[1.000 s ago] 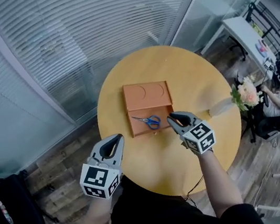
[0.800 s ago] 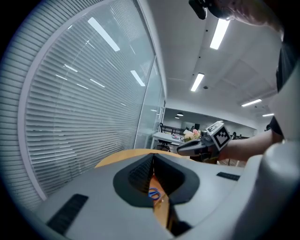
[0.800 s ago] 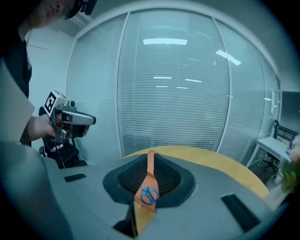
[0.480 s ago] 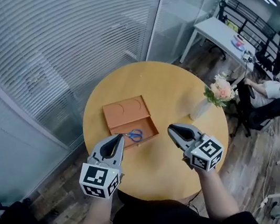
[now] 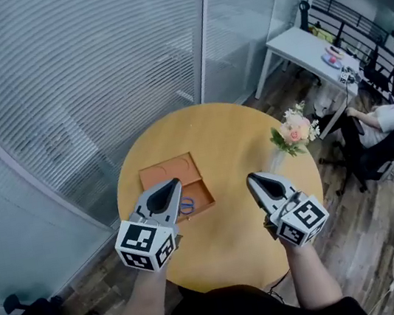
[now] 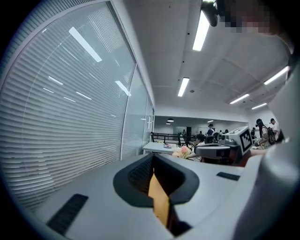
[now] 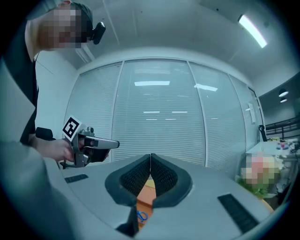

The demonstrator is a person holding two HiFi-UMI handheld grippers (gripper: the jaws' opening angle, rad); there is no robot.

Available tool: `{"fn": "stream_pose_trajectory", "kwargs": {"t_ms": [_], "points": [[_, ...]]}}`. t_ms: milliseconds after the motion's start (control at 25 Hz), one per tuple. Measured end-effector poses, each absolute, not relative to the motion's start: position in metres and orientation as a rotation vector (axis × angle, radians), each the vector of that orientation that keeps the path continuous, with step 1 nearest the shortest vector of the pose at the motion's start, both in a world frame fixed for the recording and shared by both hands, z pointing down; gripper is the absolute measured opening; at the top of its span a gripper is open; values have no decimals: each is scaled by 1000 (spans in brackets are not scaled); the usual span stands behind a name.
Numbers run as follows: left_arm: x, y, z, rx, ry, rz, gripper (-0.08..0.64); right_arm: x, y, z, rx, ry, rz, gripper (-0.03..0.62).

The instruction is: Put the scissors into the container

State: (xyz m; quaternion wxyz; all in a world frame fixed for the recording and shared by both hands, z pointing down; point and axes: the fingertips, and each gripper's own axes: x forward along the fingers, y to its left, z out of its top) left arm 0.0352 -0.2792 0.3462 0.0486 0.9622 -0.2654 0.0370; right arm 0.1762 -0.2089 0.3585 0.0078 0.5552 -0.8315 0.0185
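Note:
Blue-handled scissors (image 5: pixel 186 206) lie inside the shallow orange container (image 5: pixel 173 172) on the round wooden table (image 5: pixel 230 222), partly hidden behind my left gripper. The left gripper (image 5: pixel 165 190) hovers above the container's near edge, jaws shut and empty. My right gripper (image 5: pixel 258 182) is held over the table's middle, to the right of the container, jaws shut with nothing between them. In the right gripper view the scissors (image 7: pixel 141 216) and container (image 7: pixel 146 197) show through the slit under the shut jaws (image 7: pixel 150 161), and the left gripper (image 7: pixel 89 146) appears at left. In the left gripper view only the table's edge shows below the jaws (image 6: pixel 153 176).
A small vase of pink flowers (image 5: pixel 292 134) stands at the table's right edge. Glass walls with blinds (image 5: pixel 78 75) run behind the table. A white desk (image 5: pixel 313 47) and a seated person (image 5: pixel 390 124) are at the far right. The floor is wood planks.
The head camera has swung, so the table and container shifted down-left in view. Both grippers lifted slightly; the left one now covers part of the scissors. Scissors stay in the container.

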Motion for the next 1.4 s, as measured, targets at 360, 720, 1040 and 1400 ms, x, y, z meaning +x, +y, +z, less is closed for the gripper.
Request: {"fn": "stream_pose_trajectory", "kwargs": {"t_ms": [360,720,1040,1400], "points": [[56,-254,308,2963,-869,43,12,224,-168,291,1981,-2544,-233,35],[51,-247,320,2935,-923,61,12,217,-166,312,1966,-2589,-136,35],[47,-246,323,2928,-941,64,12,218,-168,313,1951,-2575,-134,34],[49,-254,318,2945,-953,58,12,215,-179,314,1910,-2588,-131,34]]}}
